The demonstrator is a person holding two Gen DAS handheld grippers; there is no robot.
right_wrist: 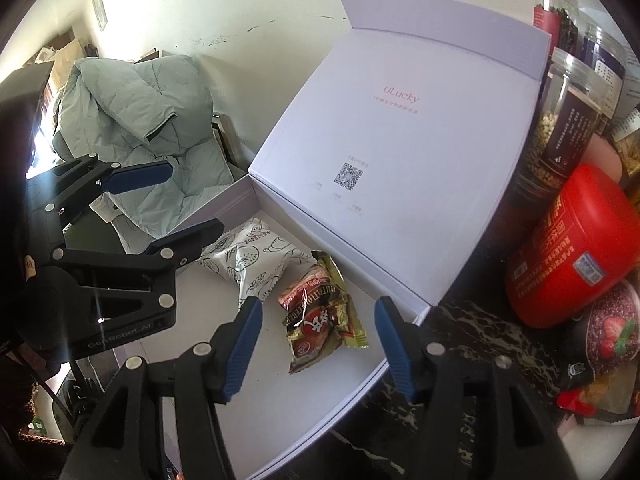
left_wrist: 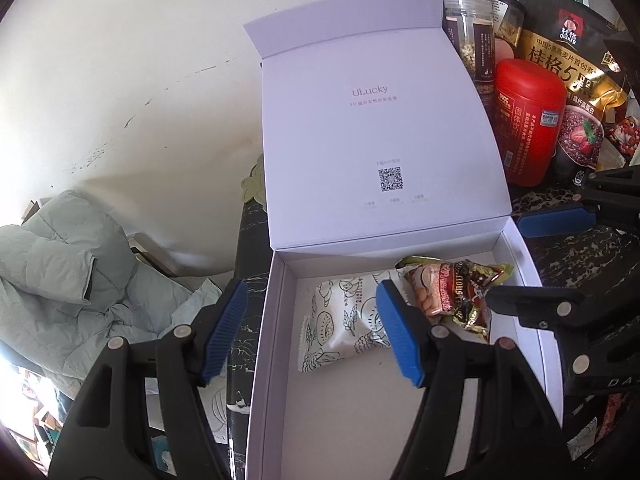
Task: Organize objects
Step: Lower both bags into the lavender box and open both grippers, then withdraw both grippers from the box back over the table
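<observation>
Both the left gripper [left_wrist: 316, 328] and right gripper [right_wrist: 318, 346] hung part-open and empty above the white box [left_wrist: 266, 344], consistent with release. The white snack packet [left_wrist: 344, 324] and gold snack packet [right_wrist: 320, 316] lay inside; its raised lid [left_wrist: 376, 132] screened the red canister [left_wrist: 528, 120] and jars [right_wrist: 560, 120] behind

White snack packet [left_wrist: 344, 320], gold-red packet [left_wrist: 452, 292] touching, inside open box [left_wrist: 276, 320].

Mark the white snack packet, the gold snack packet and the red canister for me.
white snack packet [left_wrist: 344, 320], left wrist view, middle of wrapper.
gold snack packet [right_wrist: 320, 316], right wrist view, centre of wrapper.
red canister [left_wrist: 526, 120], left wrist view, front of body.
</observation>
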